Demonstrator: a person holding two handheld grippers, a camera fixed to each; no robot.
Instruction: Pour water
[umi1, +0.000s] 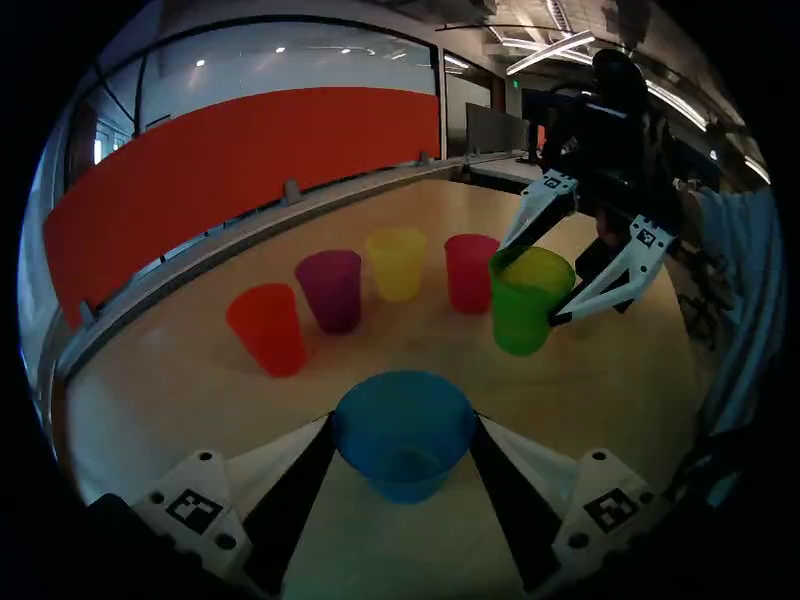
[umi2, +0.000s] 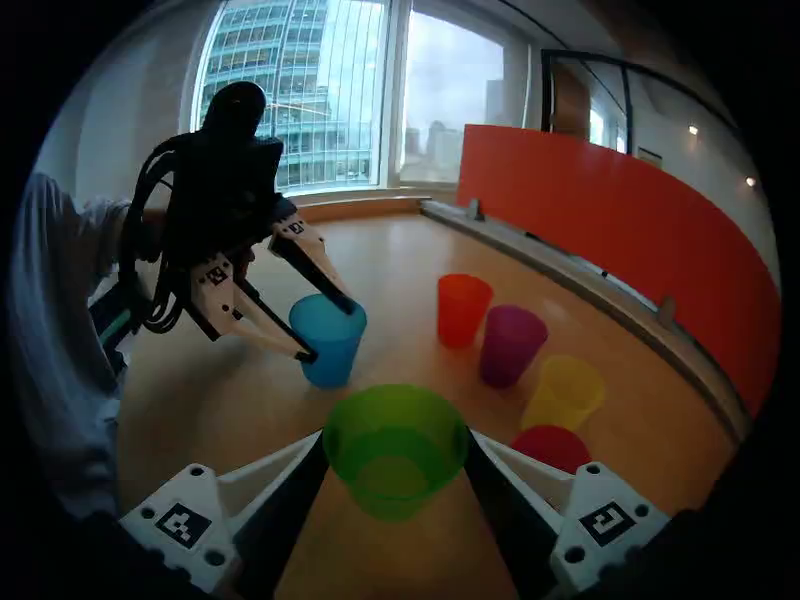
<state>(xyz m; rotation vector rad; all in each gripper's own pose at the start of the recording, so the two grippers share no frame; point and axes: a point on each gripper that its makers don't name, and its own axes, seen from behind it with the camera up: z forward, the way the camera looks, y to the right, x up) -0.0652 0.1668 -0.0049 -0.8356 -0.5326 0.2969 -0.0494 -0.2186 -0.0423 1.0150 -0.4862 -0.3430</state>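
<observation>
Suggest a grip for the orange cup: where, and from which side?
Pinch the orange cup high, below the rim: it stands upright and widens upward. Best come level from its open side, away from the purple cup beside it.

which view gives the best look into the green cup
The right gripper view: the green cup sits close between the right gripper's fingers, mouth toward the camera, showing its inside. The left gripper view shows it farther off, from the side, outer wall and rim mostly.
</observation>
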